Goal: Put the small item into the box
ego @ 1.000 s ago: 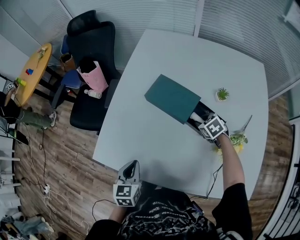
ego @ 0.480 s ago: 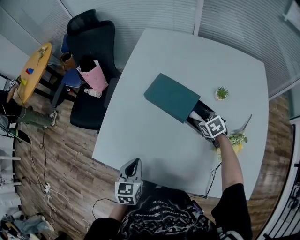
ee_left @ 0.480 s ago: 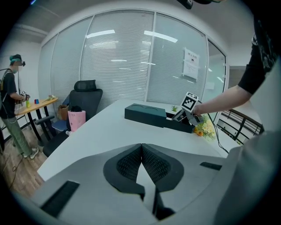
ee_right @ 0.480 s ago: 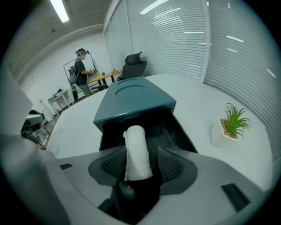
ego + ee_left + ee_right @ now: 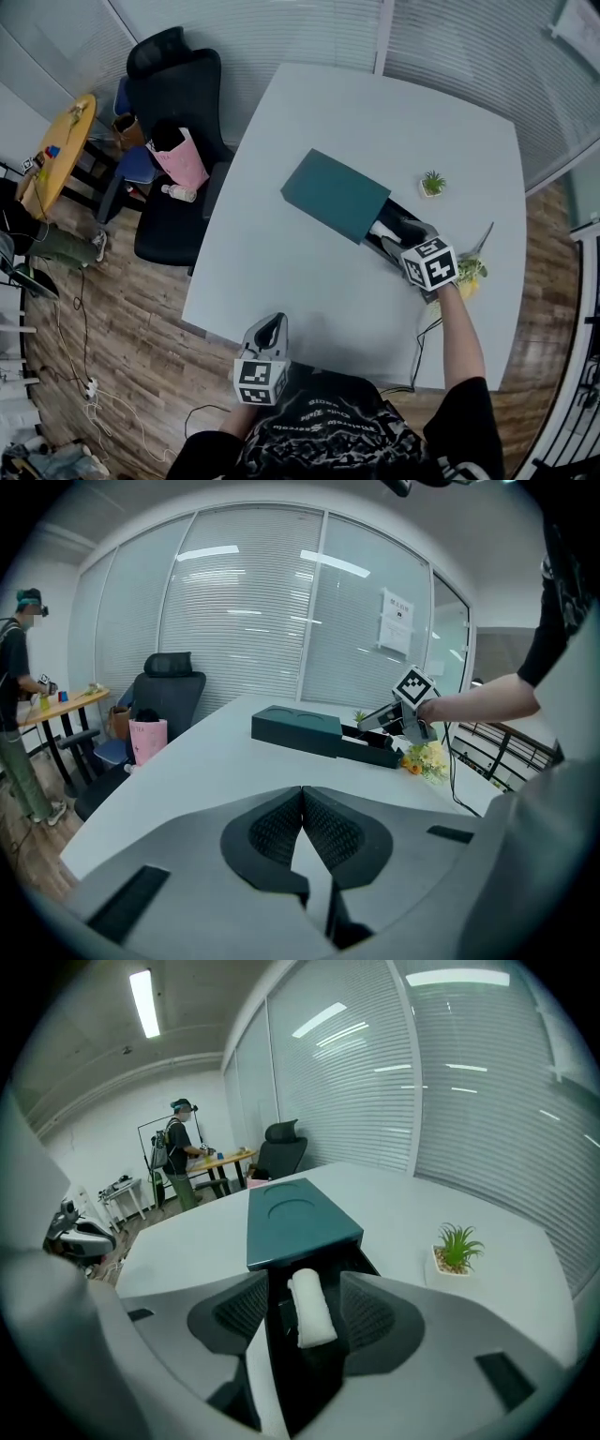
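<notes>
A dark teal box (image 5: 336, 194) lies mid-table with its black drawer (image 5: 405, 225) slid out to the right. The small item, a white roll (image 5: 380, 228), rests in that drawer. My right gripper (image 5: 400, 236) hovers just above the drawer. Its jaws have just been opening and stand wide, with the white roll (image 5: 309, 1307) below and between them, untouched. The teal box (image 5: 295, 1218) sits straight ahead of it. My left gripper (image 5: 270, 324) is shut and empty at the table's near edge, pads together (image 5: 302, 803), facing the box (image 5: 295, 731).
A small potted plant (image 5: 432, 182) stands beyond the drawer, and yellow flowers (image 5: 469, 272) with a cable lie right of my right hand. A black office chair (image 5: 178, 103) and pink bag (image 5: 183, 155) sit off the table's left. A person (image 5: 178, 1152) stands at a far yellow table.
My right gripper has risen off the drawer and spread its jaws, leaving the white roll lying in the drawer. The left gripper has stayed put.
</notes>
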### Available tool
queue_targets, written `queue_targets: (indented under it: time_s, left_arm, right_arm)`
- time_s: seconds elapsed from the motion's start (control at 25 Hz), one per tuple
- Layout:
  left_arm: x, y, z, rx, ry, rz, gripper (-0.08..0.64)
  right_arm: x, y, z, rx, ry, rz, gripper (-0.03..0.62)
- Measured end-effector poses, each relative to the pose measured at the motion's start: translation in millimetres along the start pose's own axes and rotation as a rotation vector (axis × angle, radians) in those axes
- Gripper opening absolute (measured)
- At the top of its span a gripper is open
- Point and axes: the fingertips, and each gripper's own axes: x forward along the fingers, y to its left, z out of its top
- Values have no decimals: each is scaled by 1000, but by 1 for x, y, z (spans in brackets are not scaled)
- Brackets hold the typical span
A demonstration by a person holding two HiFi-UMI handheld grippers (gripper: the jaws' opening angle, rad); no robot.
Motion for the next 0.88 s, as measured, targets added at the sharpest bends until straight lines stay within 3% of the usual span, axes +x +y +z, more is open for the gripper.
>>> queue_targets:
  time_s: [0.48, 0.88]
  left_arm:
    - [0, -20, 14, 48, -54, -127, 20]
    - [4, -47, 23, 111, -87, -263, 19]
  right_arm:
    - [-88, 40, 39, -18, -225, -124, 250]
    - [-149, 76, 25, 46, -372, -258, 252]
